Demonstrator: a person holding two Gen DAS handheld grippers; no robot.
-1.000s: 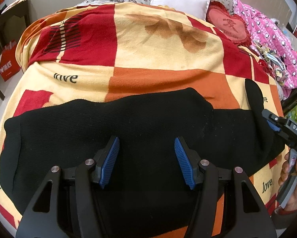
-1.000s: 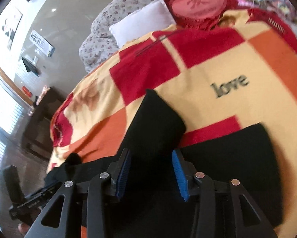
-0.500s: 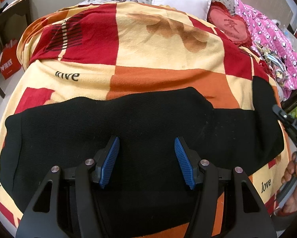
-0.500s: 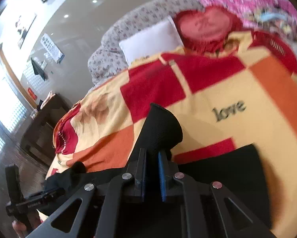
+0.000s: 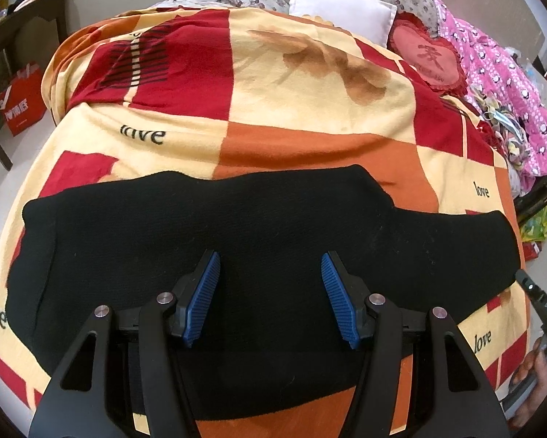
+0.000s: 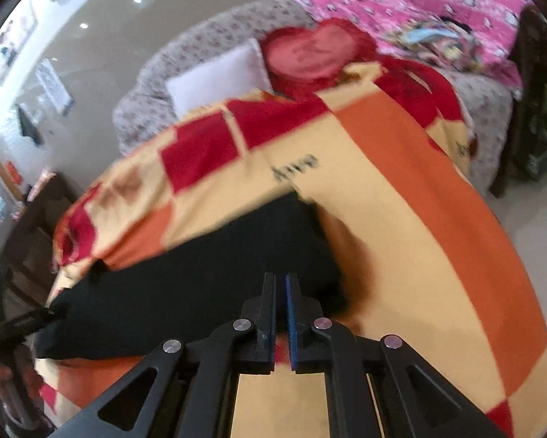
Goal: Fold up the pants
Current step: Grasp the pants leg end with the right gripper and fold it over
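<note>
Pants: black knit pants [image 5: 259,241] lie flat across the near part of the bed, stretched side to side on the checked "love" blanket [image 5: 310,109].
Your left claw [image 5: 270,299]: it hovers over the middle of the pants with blue pads wide apart, gripping nothing.
Your right claw [image 6: 280,314]: its jaws have just been closing and now stand almost together at the right end of the pants; whether any cloth is pinched between them, you cannot tell.
Head of bed: white pillow [image 5: 341,11], red heart cushion [image 5: 428,54], pink quilt [image 5: 500,84].
</note>
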